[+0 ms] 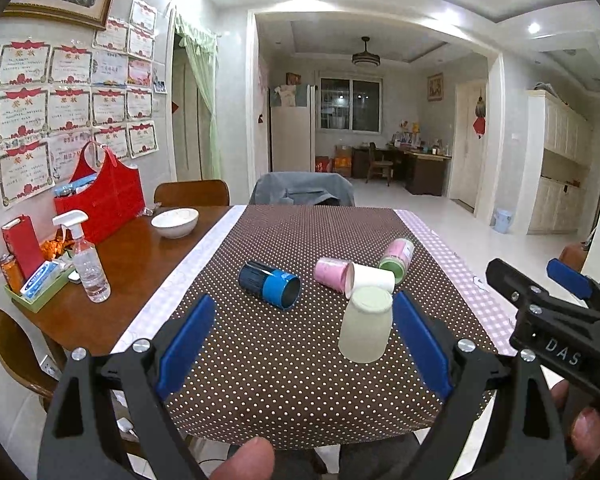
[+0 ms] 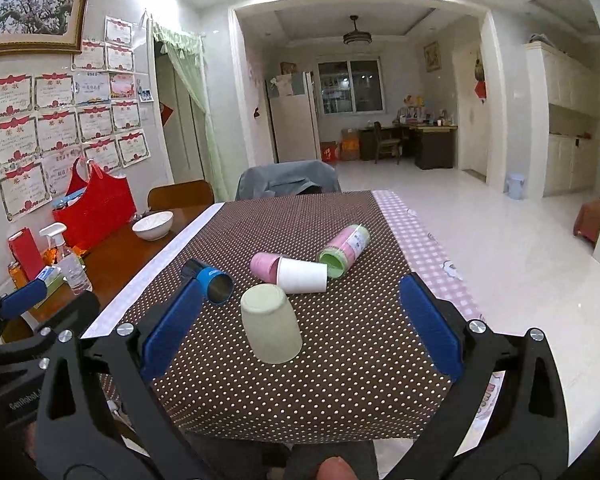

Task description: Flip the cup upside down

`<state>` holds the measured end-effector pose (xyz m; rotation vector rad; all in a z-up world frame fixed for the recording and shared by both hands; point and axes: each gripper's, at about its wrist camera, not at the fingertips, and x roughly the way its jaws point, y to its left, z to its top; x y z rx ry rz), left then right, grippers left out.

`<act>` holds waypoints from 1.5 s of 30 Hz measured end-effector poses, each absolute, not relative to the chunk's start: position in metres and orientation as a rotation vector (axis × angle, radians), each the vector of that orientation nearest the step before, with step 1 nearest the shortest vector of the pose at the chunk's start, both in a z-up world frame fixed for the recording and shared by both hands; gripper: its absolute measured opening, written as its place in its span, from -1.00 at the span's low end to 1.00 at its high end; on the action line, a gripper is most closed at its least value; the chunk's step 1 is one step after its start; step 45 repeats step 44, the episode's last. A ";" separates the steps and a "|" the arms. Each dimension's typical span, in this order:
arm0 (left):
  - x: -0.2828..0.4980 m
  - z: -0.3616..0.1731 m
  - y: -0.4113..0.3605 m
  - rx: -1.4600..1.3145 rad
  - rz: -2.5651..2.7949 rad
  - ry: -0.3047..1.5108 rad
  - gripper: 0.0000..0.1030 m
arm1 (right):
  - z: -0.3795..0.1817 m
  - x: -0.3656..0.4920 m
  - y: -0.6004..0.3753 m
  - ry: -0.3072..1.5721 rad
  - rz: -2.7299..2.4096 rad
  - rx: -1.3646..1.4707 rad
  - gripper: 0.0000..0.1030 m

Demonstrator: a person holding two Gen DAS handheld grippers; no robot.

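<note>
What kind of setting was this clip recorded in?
Most likely a family home's dining area: a wooden dining table with a polka-dot cloth, award certificates papered on the wall, and a fridge and a desk in the open room beyond.

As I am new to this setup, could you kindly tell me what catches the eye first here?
A pale green plastic cup stands upside down near the front of the brown polka-dot tablecloth, with four more cups lying on their sides behind it, among them a blue metal-lined cup. Both the left claw and the right claw are open and empty.
</note>
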<state>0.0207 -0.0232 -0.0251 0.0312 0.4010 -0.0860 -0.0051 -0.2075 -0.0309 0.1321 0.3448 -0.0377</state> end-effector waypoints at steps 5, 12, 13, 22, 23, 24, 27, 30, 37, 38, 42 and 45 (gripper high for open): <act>0.020 -0.025 -0.023 0.039 -0.078 0.399 0.73 | -0.032 -0.005 -0.207 0.341 -0.041 0.130 0.88; 0.018 -0.024 -0.024 0.048 -0.077 0.397 0.73 | -0.035 -0.004 -0.206 0.353 -0.037 0.124 0.88; 0.018 -0.024 -0.025 0.049 -0.079 0.398 0.73 | -0.034 -0.005 -0.206 0.351 -0.036 0.126 0.88; 0.014 -0.022 -0.022 0.049 -0.069 0.382 0.73 | -0.037 -0.003 -0.205 0.360 -0.035 0.122 0.88; 0.014 -0.022 -0.022 0.047 -0.069 0.383 0.73 | -0.038 -0.003 -0.204 0.364 -0.031 0.122 0.88; 0.015 -0.021 -0.022 0.044 -0.070 0.385 0.73 | -0.038 -0.002 -0.204 0.365 -0.031 0.121 0.88; 0.014 -0.021 -0.022 0.051 -0.066 0.377 0.73 | -0.039 -0.002 -0.203 0.365 -0.030 0.119 0.88; 0.013 -0.021 -0.023 0.059 -0.066 0.366 0.73 | -0.039 -0.002 -0.205 0.368 -0.031 0.123 0.88; 0.006 -0.019 -0.024 0.064 -0.084 0.324 0.73 | -0.039 -0.002 -0.207 0.371 -0.023 0.134 0.88; 0.006 -0.019 -0.025 0.064 -0.080 0.325 0.73 | -0.039 -0.002 -0.207 0.372 -0.021 0.134 0.88; 0.010 -0.019 -0.023 0.059 -0.065 0.348 0.73 | -0.038 -0.002 -0.205 0.369 -0.020 0.134 0.88; 0.010 -0.019 -0.023 0.062 -0.054 0.345 0.73 | -0.038 -0.002 -0.205 0.368 -0.019 0.137 0.88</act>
